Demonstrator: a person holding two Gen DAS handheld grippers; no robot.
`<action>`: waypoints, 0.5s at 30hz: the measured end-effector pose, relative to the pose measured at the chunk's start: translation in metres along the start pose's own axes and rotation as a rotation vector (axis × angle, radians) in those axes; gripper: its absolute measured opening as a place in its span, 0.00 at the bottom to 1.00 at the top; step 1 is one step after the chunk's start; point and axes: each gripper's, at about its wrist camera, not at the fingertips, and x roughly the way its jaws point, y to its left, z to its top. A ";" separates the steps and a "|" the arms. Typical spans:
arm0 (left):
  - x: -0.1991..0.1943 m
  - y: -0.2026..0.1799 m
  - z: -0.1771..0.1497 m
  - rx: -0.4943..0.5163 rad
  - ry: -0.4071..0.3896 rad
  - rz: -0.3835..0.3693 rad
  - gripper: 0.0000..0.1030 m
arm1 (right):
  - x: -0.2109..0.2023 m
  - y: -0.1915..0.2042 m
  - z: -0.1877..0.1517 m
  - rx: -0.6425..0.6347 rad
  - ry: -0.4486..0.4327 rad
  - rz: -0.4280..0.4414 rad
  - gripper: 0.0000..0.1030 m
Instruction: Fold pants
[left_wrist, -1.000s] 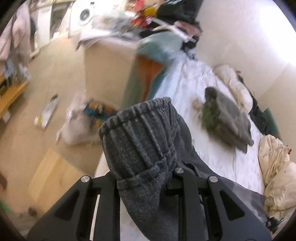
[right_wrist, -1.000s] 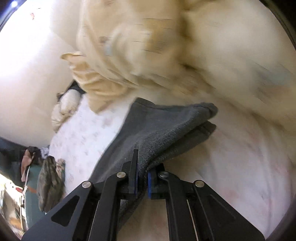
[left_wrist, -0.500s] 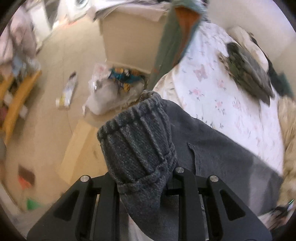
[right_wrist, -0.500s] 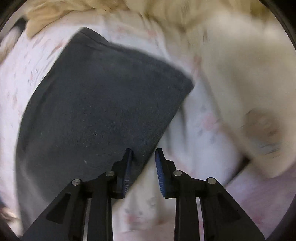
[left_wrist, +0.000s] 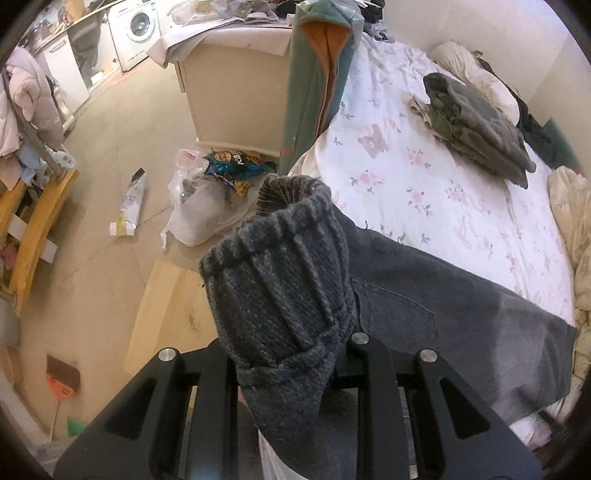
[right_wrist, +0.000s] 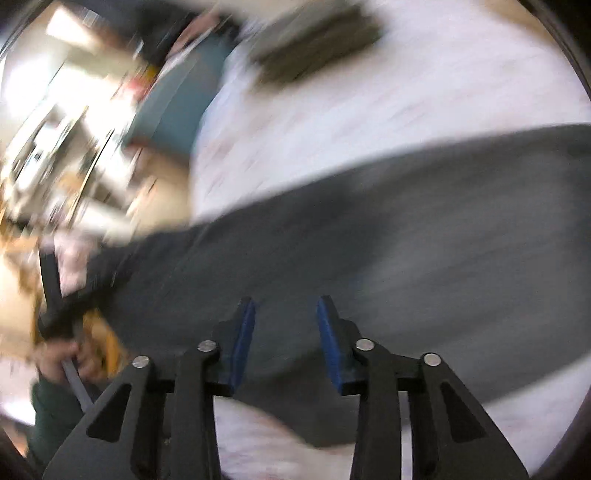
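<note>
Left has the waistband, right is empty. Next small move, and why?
Probably bring the right gripper down to pinch the pants for the next fold. Its jaws are open over the gray cloth, holding nothing, while the left gripper is clamped on the waistband.

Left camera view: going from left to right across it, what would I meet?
Pink coat → flat packet on the floor → white rubbish bag → ribbed waistband of the grey pants held in the left tool → folded green clothes on the flowered sheet.
</note>
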 end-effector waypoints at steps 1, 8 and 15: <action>0.000 0.000 0.000 0.002 -0.003 -0.006 0.18 | 0.030 0.018 -0.010 -0.045 0.043 0.029 0.28; 0.003 -0.015 -0.010 0.076 0.016 -0.066 0.17 | 0.135 0.031 -0.068 -0.049 0.279 0.001 0.20; -0.013 -0.041 -0.012 0.187 -0.036 -0.070 0.17 | 0.089 0.027 -0.036 -0.108 0.153 0.013 0.20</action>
